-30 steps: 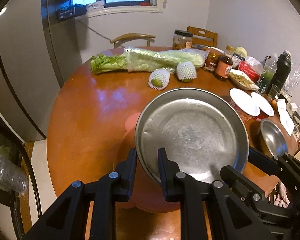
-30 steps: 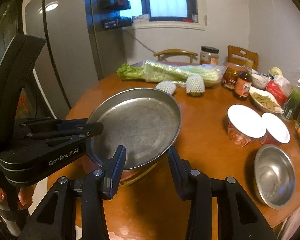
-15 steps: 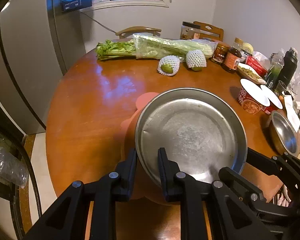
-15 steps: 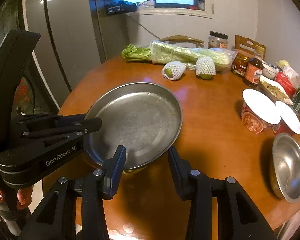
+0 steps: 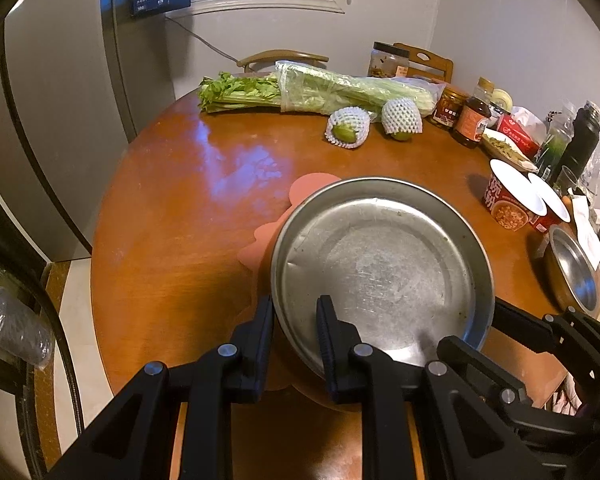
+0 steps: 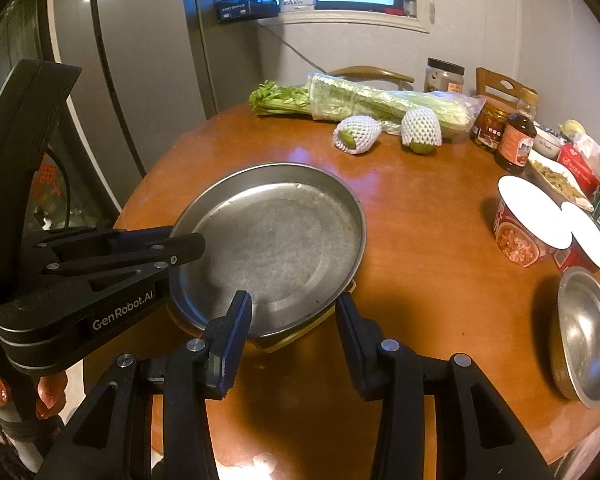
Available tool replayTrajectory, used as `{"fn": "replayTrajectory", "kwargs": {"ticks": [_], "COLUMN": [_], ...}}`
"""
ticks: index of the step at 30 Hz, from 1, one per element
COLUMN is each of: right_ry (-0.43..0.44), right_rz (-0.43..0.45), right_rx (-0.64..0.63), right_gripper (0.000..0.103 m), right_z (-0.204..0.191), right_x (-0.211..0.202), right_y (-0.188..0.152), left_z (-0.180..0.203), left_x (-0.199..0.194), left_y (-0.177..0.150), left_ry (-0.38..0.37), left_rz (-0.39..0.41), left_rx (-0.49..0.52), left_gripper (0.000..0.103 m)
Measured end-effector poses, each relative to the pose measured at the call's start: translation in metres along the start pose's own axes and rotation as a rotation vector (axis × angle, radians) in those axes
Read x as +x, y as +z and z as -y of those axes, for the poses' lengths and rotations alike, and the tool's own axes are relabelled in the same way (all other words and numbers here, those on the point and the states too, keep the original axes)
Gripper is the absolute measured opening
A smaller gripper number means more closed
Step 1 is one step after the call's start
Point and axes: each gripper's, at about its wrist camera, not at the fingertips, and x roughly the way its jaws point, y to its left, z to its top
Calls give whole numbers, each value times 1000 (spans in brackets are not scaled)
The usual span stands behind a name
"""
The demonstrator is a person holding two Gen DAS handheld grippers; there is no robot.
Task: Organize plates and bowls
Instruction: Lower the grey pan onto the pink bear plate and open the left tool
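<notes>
Both grippers, left (image 5: 292, 340) clamped on the plate (image 5: 380, 276) rim, right (image 6: 294, 334) gripping its near edge, have lowered the plate onto a pink mat (image 5: 312, 184) (release seems next); steel bowl (image 6: 588, 336) waits right of it.

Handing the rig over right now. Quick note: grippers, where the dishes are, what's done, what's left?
Left gripper: shut on the near-left rim of the big metal plate.
Right gripper: jaws straddle the plate's near-right rim; pad contact is unclear, so don't trust it as a grip.
The plate sits low over a pink item under its left side and something yellowish under its near edge; whether it rests on them is unclear.
The metal bowl is alone by the table's right edge, untouched.
Done: plate brought over the pile.
Left: release the plate, then deal with the bowl.
</notes>
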Motion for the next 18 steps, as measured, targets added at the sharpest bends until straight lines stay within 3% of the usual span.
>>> {"fn": "replayTrajectory", "kwargs": {"ticks": [13, 18], "right_ry": [12, 9], "right_rz": [-8, 4], "right_rx": [8, -2], "right_gripper": [46, 48], "right_z": [1, 1], "right_x": [1, -3], "right_y": [1, 2], "left_z": [-1, -1], "left_x": [0, -5], "left_y": [1, 5], "left_ry": [4, 20], "left_rz": [2, 24], "left_rx": [-4, -1], "left_gripper": [23, 34]}}
